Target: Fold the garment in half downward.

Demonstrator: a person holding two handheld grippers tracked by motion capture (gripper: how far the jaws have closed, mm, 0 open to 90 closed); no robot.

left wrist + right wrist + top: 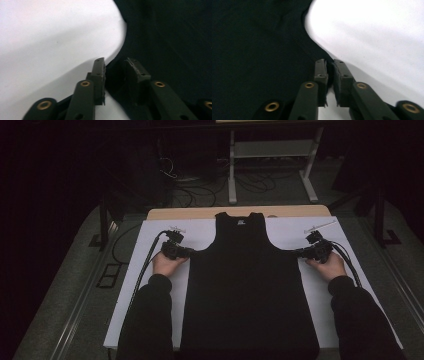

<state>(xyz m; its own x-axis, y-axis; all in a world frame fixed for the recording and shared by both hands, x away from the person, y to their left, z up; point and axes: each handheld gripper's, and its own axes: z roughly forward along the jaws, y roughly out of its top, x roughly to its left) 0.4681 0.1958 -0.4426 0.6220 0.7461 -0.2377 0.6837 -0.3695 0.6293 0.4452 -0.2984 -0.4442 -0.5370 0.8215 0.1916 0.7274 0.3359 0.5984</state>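
Observation:
A black tank top (245, 285) lies flat on the white sheet (150, 240), neck at the far side. My left gripper (190, 252) sits at its left underarm corner. In the left gripper view the tank top (170, 37) has its edge between the jaws of my left gripper (116, 62), and a gap still shows between the pads. My right gripper (298, 252) sits at the right underarm corner. In the right gripper view the jaws of my right gripper (330, 62) stand almost together, pinching the hem of the tank top (257, 50).
The white sheet covers a wooden table (240, 212). Cables (145, 265) trail from each gripper along the sheet's sides. Small light objects (320, 226) lie at the far corners. A white table frame (272, 150) and floor cables stand beyond.

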